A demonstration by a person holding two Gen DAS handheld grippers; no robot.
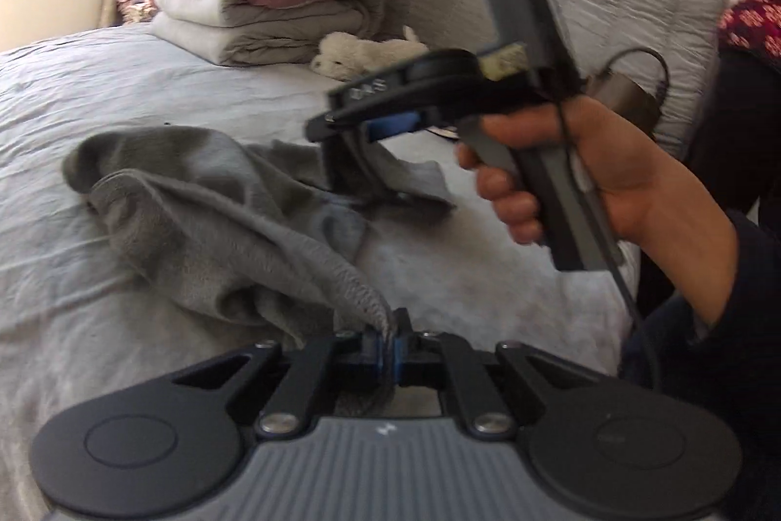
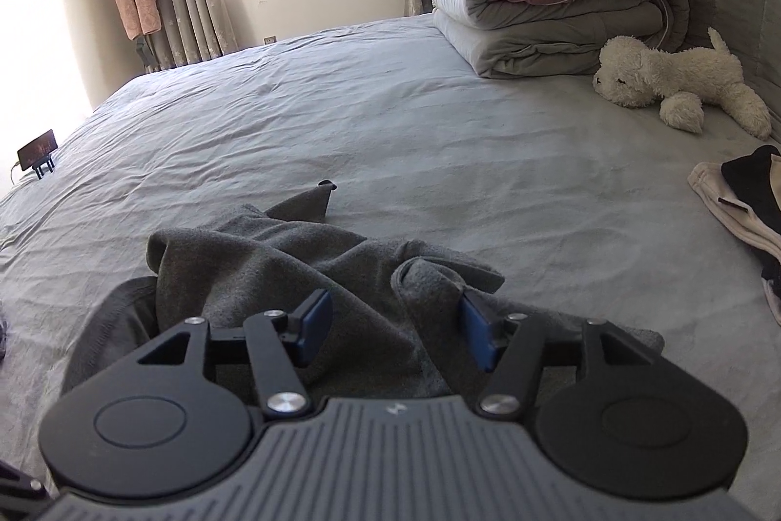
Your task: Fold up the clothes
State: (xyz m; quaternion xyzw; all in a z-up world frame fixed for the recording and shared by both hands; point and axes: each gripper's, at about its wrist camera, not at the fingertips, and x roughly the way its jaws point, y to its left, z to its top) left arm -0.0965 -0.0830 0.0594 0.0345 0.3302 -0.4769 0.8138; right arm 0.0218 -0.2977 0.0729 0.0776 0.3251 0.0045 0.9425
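Garment: a crumpled grey fleece garment [image 1: 205,218] lies in a loose heap on the pale grey-blue bedsheet [image 1: 73,91], near the side of the bed where the person stands; one pointed corner of it sticks out toward the middle of the bed in the right wrist view [image 2: 312,204].
Left gripper: the black two-finger left gripper with blue pads [image 1: 385,350] is pressed together on a ribbed edge of the garment, and the cloth rises from the sheet in a taut ridge up to the pinch.
Right gripper: the black two-finger right gripper [image 2: 390,326] has its blue pads [image 2: 312,326] spread wide, with the garment's folds lying between and below them; neither pad visibly presses cloth.
Right gripper from the left wrist view: it is tilted down with its fingers [image 1: 351,165] touching the far part of the garment.
Right hand: the person's bare right hand [image 1: 561,174] is wrapped around the grey pistol handle, a dark sleeve behind the wrist.
Bedding: a folded grey quilt stack with pink lining [image 2: 561,9] sits at the quilted headboard.
Toy: a white plush dog [image 2: 678,87] lies just beside the stack.
Other clothes: a cream and black pile [image 2: 742,204] lies at the right edge, well apart from the garment.
Phone: a small dark phone on a stand [image 2: 38,152] stands at the bed's far left edge.
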